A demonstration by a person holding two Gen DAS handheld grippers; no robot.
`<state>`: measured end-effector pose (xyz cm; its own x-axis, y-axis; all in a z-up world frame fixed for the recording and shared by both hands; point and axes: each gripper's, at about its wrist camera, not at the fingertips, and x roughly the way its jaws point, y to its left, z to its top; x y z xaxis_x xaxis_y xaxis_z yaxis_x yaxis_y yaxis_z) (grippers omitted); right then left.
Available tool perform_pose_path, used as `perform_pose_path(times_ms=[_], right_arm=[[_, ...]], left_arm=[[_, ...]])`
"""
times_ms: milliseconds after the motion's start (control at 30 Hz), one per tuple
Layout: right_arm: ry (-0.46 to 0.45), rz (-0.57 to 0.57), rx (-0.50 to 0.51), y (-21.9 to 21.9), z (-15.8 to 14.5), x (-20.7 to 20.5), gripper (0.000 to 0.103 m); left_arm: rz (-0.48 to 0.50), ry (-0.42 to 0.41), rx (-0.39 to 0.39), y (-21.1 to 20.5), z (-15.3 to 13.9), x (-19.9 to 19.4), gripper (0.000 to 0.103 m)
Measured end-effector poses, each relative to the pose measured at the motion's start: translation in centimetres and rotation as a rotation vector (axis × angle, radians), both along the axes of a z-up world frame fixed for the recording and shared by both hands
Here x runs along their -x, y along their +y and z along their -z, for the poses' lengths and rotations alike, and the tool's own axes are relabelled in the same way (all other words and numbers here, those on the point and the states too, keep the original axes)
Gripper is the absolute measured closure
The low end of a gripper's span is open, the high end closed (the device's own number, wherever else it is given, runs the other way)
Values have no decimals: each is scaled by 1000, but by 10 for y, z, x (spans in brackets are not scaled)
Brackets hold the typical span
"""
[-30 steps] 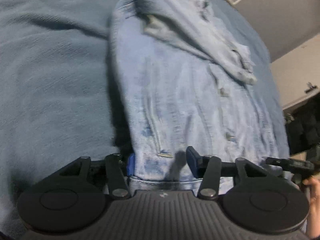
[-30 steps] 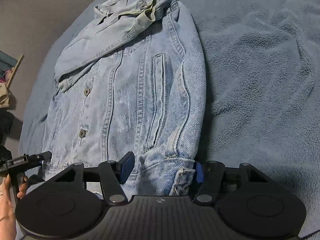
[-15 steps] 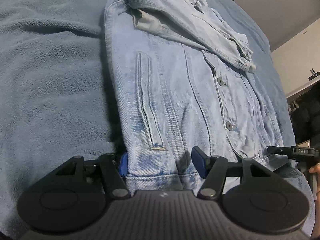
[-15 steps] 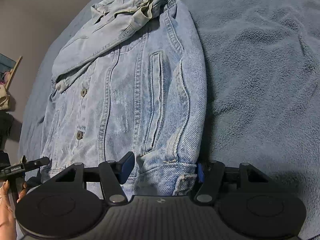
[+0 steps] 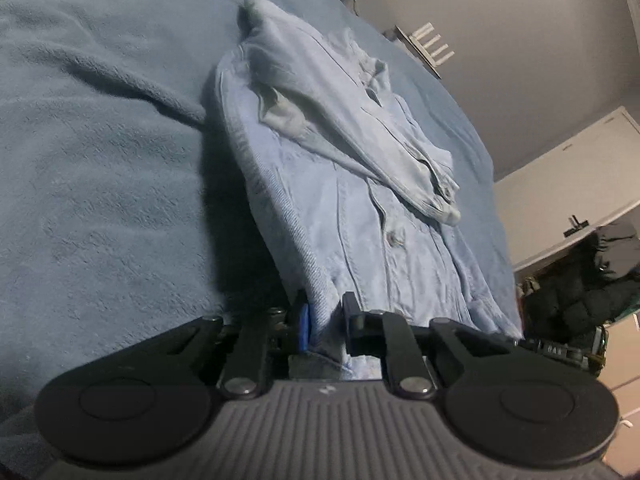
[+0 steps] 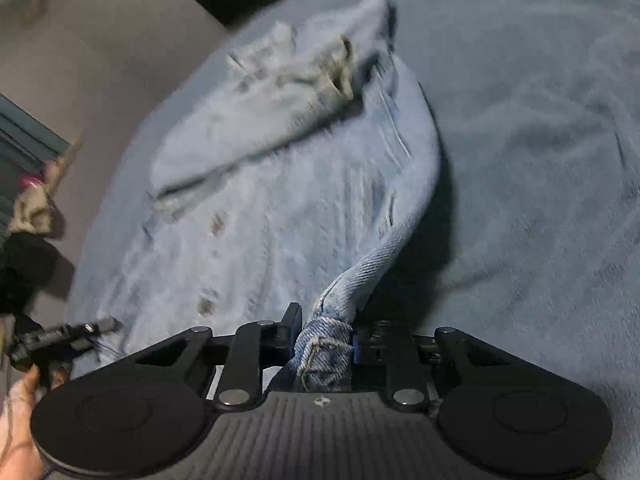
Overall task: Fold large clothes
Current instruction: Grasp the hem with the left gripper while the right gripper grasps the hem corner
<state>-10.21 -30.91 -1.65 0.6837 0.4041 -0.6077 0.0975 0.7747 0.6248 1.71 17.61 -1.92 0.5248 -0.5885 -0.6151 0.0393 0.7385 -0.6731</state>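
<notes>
Item one, nearest to me: my left gripper (image 5: 325, 322) is pinching the hem corner of the denim jacket (image 5: 360, 208), its two fingers pressed onto a thin fold of the cloth. The hem is rising off the blue blanket (image 5: 100, 184) there and casting a dark shadow on the blanket beside the jacket's outer edge.

Item two: my right gripper (image 6: 326, 338) is clamping the jacket's opposite hem corner, the denim bunching into a thick twisted wad between the fingers. A rope of cloth is running from that wad up into the jacket body, lifting clear of the blanket, with shadow under it.

Item three: the denim jacket (image 6: 280, 208) is lying front side up on the blanket, stretching away from both grippers. Two buttons (image 5: 394, 236) are showing along its front placket. Much of the right wrist view is blurring.

Item four, beyond the buttons: one sleeve (image 5: 360, 132) is lying folded diagonally across the jacket's chest, its cuff (image 5: 444, 204) resting past the placket.

Item five, farthest on the jacket: the collar (image 5: 372, 68) is sitting crumpled at the far end.

Item six, off the blanket beyond the jacket: a grey wall (image 5: 520, 40) and dark bundled clothing (image 5: 580, 280) are showing at the edge.
</notes>
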Motion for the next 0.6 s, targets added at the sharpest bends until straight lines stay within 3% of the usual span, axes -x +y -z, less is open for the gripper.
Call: perform_pose_path(times_ms=[167,300,367,433,467,500,600], right_arm=[[-22,4,-3,1,-7,0,79],[-38,11,-24,-4,-8,1,79],[-30,7,-13,-1,-7,0,79],[-18,5,-5,1,-5,-2,79],[-12,4,-3,1,-4,-2,78],[-5,4,-1,1,-3,-3,78],[18,4,14,2,0,-4,77]], left_arm=[[5,-3,80,7,2,-3,92],[8,-4,77,2,3,-2,92],[25,-6,37,-5,1,-3,83],[45,-10,7,-12,-1,-4,57],[55,-7,-10,-15,-1,-4,49],[62,5,-33,-18,-1,-4,34],[86,57,-122,-30,3,-9,26]])
